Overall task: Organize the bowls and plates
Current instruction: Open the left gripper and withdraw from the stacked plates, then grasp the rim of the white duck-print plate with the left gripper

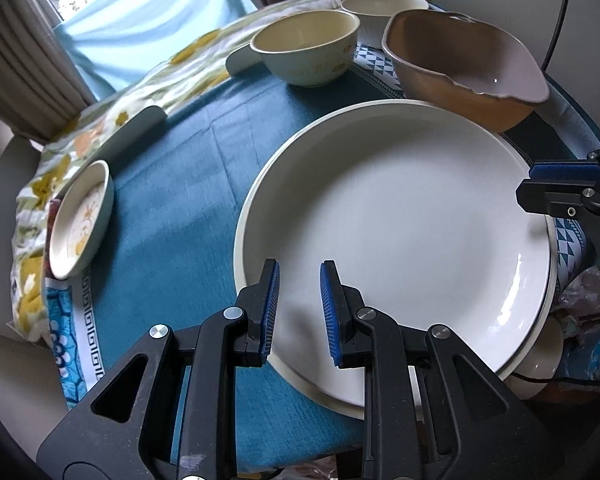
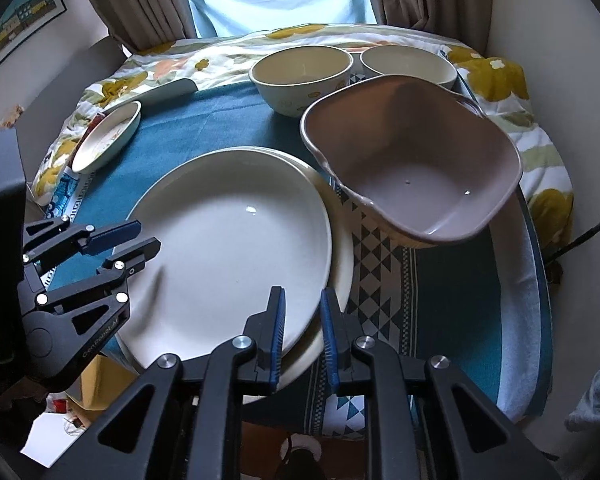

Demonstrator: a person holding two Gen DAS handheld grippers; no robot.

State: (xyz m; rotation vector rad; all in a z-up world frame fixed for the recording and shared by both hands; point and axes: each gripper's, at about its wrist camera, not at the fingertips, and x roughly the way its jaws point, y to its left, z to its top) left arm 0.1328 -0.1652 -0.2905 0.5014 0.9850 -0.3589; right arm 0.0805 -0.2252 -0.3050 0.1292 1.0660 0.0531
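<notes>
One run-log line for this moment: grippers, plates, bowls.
left gripper: open, over top plate near rim | right gripper: open, at plate's edge | plates: stacked | brown bowl, two cream bowls, small dish: untouched

Two stacked white plates (image 2: 228, 240) lying flat just ahead of the right jaws, top one offset left. Beyond: tilted brown squarish bowl (image 2: 416, 168), two upright cream bowls (image 2: 300, 70) (image 2: 408, 65). Far left, small floral dish (image 2: 108, 136), tilted.
</notes>
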